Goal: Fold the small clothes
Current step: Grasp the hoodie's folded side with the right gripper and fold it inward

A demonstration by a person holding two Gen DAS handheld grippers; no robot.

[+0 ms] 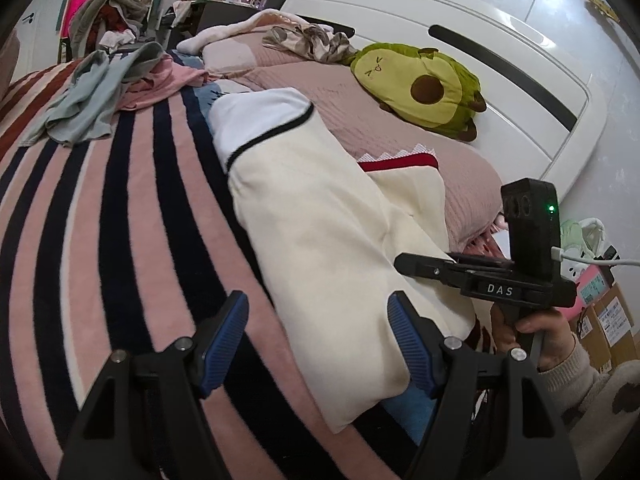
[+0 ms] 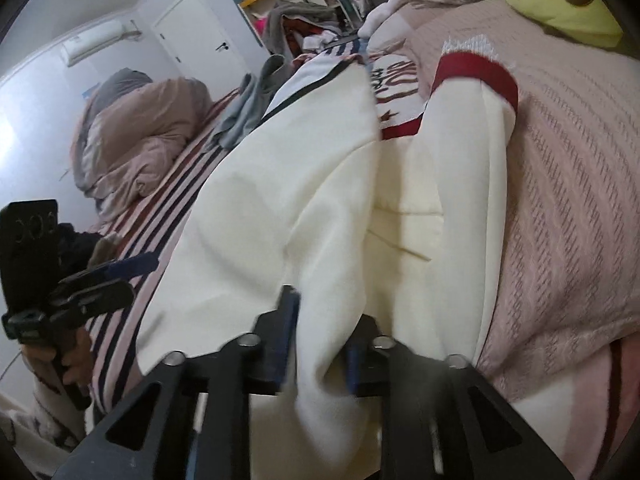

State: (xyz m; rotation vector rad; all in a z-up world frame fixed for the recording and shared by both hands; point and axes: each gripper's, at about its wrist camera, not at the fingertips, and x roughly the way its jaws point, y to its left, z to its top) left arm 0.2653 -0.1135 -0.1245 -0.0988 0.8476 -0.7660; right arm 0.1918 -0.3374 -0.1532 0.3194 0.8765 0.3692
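Item: cream garment (image 1: 320,240), with a black-trimmed white band at its far end and a red cuff (image 1: 396,166). It lies on the bed, partly on the striped blanket (image 1: 120,208) and partly against the pink quilt (image 1: 400,128).

Long axis: runs away from both hand-held grippers toward the headboard (image 1: 440,12), with the near hem at the bed's front edge.

Left hand-held gripper (image 1: 318,344): jaws spread and empty. The near corner of the garment lies between the blue pads, with no visible contact.

Right hand-held gripper (image 2: 320,336): jaws narrow but not pressed together. A fold of the near hem passes between them. The view is blurred, so a firm pinch cannot be confirmed; it reads as slack.

Nearer hand: judged the right, already at the hem. The left hangs just above its corner.

Legible writing: "DAS" on the right gripper's body (image 1: 500,290). The red lettering on the garment's front (image 2: 394,80) is unreadable.

Other: avocado plush (image 1: 424,88); loose clothes pile (image 1: 96,96).
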